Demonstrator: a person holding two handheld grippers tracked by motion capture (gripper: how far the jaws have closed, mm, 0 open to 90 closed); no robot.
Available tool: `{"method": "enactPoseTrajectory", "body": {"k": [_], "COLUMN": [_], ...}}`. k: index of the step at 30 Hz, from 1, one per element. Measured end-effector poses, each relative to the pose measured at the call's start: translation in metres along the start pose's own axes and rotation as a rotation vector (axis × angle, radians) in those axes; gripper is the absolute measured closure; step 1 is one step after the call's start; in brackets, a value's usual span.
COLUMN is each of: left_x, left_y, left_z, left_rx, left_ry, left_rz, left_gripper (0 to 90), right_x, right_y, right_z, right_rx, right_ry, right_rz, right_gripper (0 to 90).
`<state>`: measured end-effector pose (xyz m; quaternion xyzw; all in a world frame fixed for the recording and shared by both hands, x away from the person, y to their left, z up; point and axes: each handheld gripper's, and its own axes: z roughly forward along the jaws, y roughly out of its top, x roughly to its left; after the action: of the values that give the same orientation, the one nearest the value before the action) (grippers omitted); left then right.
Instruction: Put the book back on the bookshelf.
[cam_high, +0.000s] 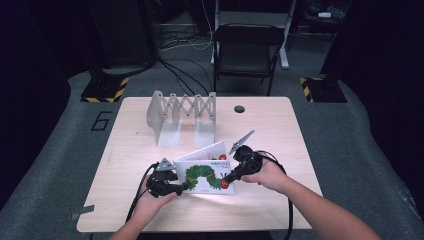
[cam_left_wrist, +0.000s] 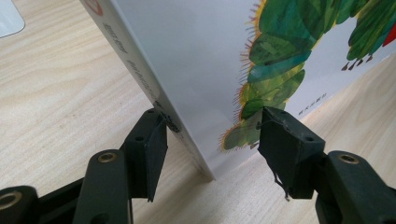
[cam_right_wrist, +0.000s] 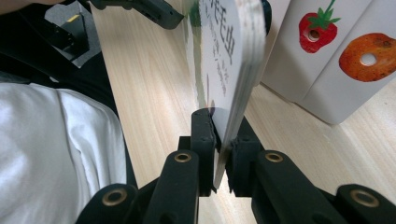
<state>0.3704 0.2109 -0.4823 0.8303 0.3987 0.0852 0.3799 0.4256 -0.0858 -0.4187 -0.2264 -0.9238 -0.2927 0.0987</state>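
Your right gripper (cam_right_wrist: 218, 140) is clamped tight on the front cover of the picture book (cam_high: 206, 175), which stands on its edge near the front middle of the table (cam_high: 280, 130). Your left gripper (cam_left_wrist: 212, 140) straddles the book's spine corner with its jaws set wide, not pressing. A second book (cam_right_wrist: 327, 65) stands just behind. The metal rack (cam_high: 182, 117) sits well apart.

Two grippers (cam_high: 186, 187) (cam_high: 226, 178), one rack (cam_high: 181, 112), one chair (cam_high: 246, 50), and seemingly two books (cam_high: 207, 176) (cam_right_wrist: 327, 60).
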Motion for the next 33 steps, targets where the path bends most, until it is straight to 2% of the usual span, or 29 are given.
{"method": "enactPoseTrajectory", "body": {"k": [2,3,5,10,13,17,24,25,26,30,33], "left_x": [0.001,0.001,0.003,0.006,0.009,0.011,0.013,0.013,0.013,0.015,0.014], "left_y": [0.0,-0.001,-0.001,0.001,0.005,0.011,0.025,0.027,0.029,0.037,0.038], "left_z": [-0.001,-0.001,-0.002,-0.008,-0.012,-0.013,-0.013,-0.012,-0.012,-0.011,-0.01], "left_rx": [-0.002,-0.007,-0.004,-0.043,-0.047,-0.05,-0.05,-0.059,-0.056,-0.062,-0.065], "left_ry": [-0.005,-0.009,-0.025,-0.015,-0.01,-0.024,-0.046,-0.045,-0.05,-0.058,-0.059], "left_rz": [0.005,0.001,-0.002,-0.02,-0.012,-0.021,0.001,-0.011,-0.008,0.008,0.002], "left_gripper": [43.4,43.6,43.7,43.0,43.0,42.7,36.2,35.1,33.9,31.0,31.3], "right_x": [-0.001,0.0,0.0,0.0,-0.001,-0.002,-0.002,-0.001,-0.002,-0.003,-0.003], "right_y": [-0.001,-0.002,-0.002,-0.003,-0.003,-0.003,-0.003,-0.003,-0.003,-0.004,-0.005], "right_z": [0.0,0.0,0.0,0.0,0.001,0.001,0.002,0.002,0.003,0.004,0.006], "right_rx": [0.004,0.007,0.004,-0.001,-0.003,-0.001,0.012,0.015,0.007,0.015,0.018], "right_ry": [-0.002,-0.003,-0.002,0.001,-0.005,-0.003,-0.008,-0.007,-0.011,-0.015,-0.019], "right_rz": [-0.004,0.014,0.002,-0.004,-0.01,-0.007,-0.023,-0.009,-0.028,-0.037,-0.04], "right_gripper": [82.7,82.7,82.8,82.9,82.7,82.6,82.6,82.6,82.7,83.2,83.2]}}
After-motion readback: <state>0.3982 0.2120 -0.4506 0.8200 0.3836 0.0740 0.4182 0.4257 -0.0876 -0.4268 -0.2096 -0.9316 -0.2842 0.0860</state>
